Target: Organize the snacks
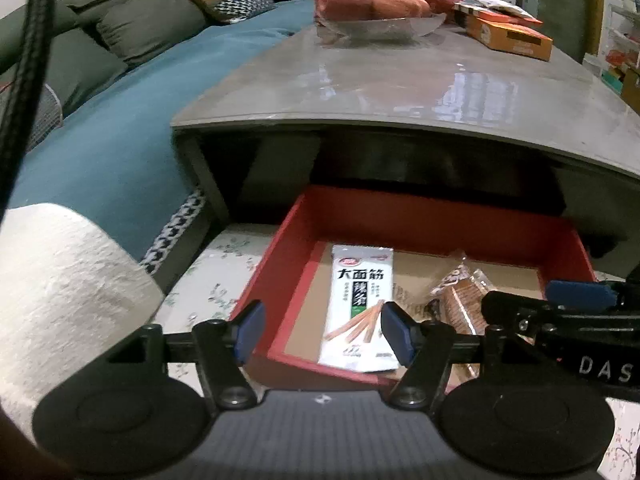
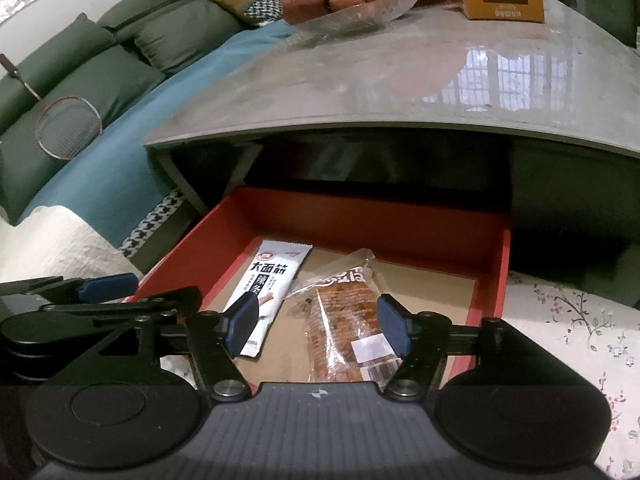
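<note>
A red drawer [image 1: 280, 248] stands pulled out from under a grey table [image 1: 400, 80]. Inside lie a white snack packet with black characters [image 1: 360, 300] and a clear bag of brown pastry [image 1: 460, 300]. My left gripper [image 1: 324, 332] is open above the drawer's near edge, over the white packet. My right gripper [image 2: 316, 324] is open above the pastry bag [image 2: 340, 320], with the white packet [image 2: 272, 280] to its left. Both hold nothing. The drawer [image 2: 496, 280] fills the middle of the right wrist view.
On the table top stand a glass bowl of apples [image 1: 376, 4] with a red bag and orange boxes [image 1: 508, 36]. A green sofa with a teal cover [image 1: 120, 120] lies to the left. A badminton racket [image 2: 68, 124] leans on it. The floor has a floral pattern [image 2: 568, 320].
</note>
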Tool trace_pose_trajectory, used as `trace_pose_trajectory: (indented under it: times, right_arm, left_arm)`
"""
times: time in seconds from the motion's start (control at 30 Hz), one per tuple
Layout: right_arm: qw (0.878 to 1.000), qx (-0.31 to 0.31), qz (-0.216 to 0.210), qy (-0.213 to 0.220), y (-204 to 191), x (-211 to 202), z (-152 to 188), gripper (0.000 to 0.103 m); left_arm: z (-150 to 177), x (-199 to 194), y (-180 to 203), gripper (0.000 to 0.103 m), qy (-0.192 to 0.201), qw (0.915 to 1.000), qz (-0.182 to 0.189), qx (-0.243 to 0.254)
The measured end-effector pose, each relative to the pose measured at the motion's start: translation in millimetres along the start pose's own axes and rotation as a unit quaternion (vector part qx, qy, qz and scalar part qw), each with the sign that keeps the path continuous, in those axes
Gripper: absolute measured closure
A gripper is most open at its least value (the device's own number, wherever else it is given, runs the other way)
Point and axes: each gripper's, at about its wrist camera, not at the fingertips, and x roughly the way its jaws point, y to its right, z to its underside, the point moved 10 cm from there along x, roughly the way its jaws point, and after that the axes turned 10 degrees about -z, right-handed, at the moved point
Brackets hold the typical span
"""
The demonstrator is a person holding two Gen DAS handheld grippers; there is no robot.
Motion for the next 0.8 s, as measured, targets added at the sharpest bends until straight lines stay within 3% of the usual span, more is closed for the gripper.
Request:
trace_pose_trajectory:
  times: [0.27, 0.5, 0.8]
  right_arm:
    - [1.000, -0.011, -0.001, -0.005, -13.0, -7.4, 10.7, 0.025]
    - [1.000, -0.016, -0.008, -0.017, -24.2, -15.3, 24.7, 0.022]
    - [0.999, 0.001, -0.027, -0.018, -27.8, -37.3, 37.0, 0.021]
  left_arm:
    - [19.3, -19.9, -25.0, 0.043, -0.002, 0.9999, -0.008, -0.010]
    - [60.2, -32.4, -34.7, 0.039, -0.030, 0.9994, 0.013, -0.015]
    - [104.9, -13.4, -9.4, 0.039, -0.080, 0.9957, 0.029, 0.036]
